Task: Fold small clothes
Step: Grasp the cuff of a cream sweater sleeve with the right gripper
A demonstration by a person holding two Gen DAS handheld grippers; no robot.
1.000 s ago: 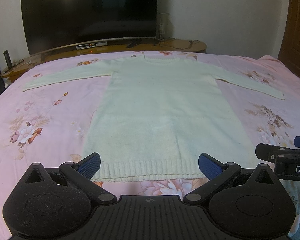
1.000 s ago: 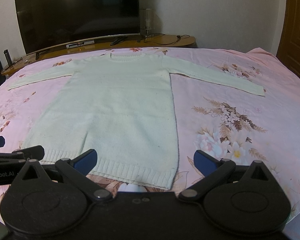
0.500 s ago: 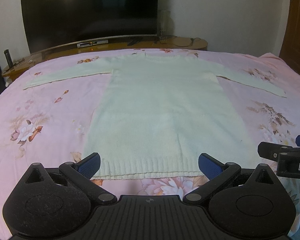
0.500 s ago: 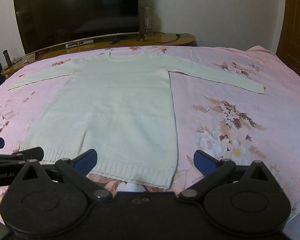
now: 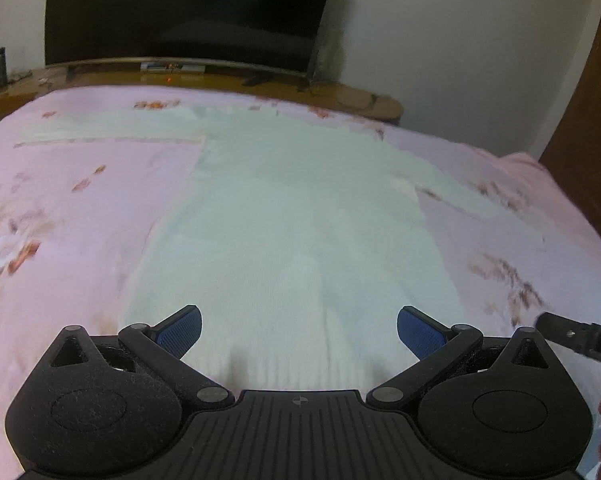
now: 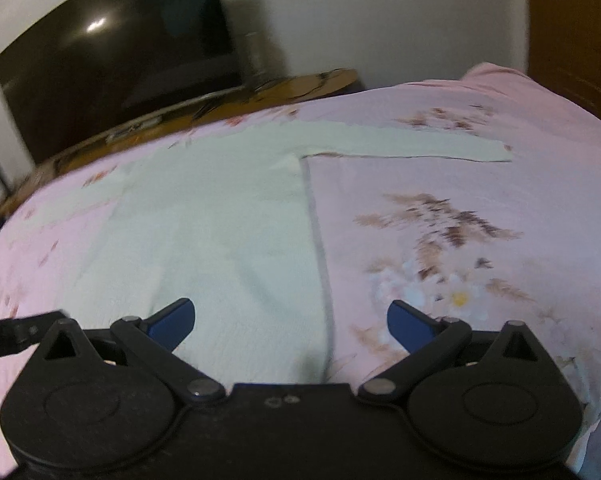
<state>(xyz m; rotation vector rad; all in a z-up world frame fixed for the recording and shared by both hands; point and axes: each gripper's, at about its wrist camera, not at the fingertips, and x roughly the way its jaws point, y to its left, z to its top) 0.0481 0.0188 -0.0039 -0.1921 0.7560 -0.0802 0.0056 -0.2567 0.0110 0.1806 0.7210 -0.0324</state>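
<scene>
A bed [image 5: 80,200] takes up most of the room, covered in a pink sheet printed with brown and orange flowers. Behind it a dark television [image 5: 188,12] stands on a low wooden cabinet [image 5: 356,100] against a white wall, with a brown door [image 5: 588,128] at the right edge.

A pale, cream-white knitted sweater [image 5: 300,220] lies flat on the sheet, front or back up I cannot tell. Its neck points toward the television and its ribbed hem [image 5: 296,368] lies nearest the grippers. Both sleeves are spread outward: the left sleeve [image 5: 112,132] lies straight toward the left side of the bed, and the right sleeve [image 6: 400,144] runs out across the pink sheet, ending well short of the bed edge.

The left gripper [image 5: 299,330] is over the lower body of the sweater, just above the hem. Its blue-padded fingers [image 5: 180,330] are spread wide with nothing between them.

The right gripper [image 6: 291,324] straddles the right side seam [image 6: 316,240] of the sweater, one pad over the knit and the other over bare sheet. It too is spread wide and holds nothing. Whether either gripper touches the fabric cannot be determined; both views are blurred.
</scene>
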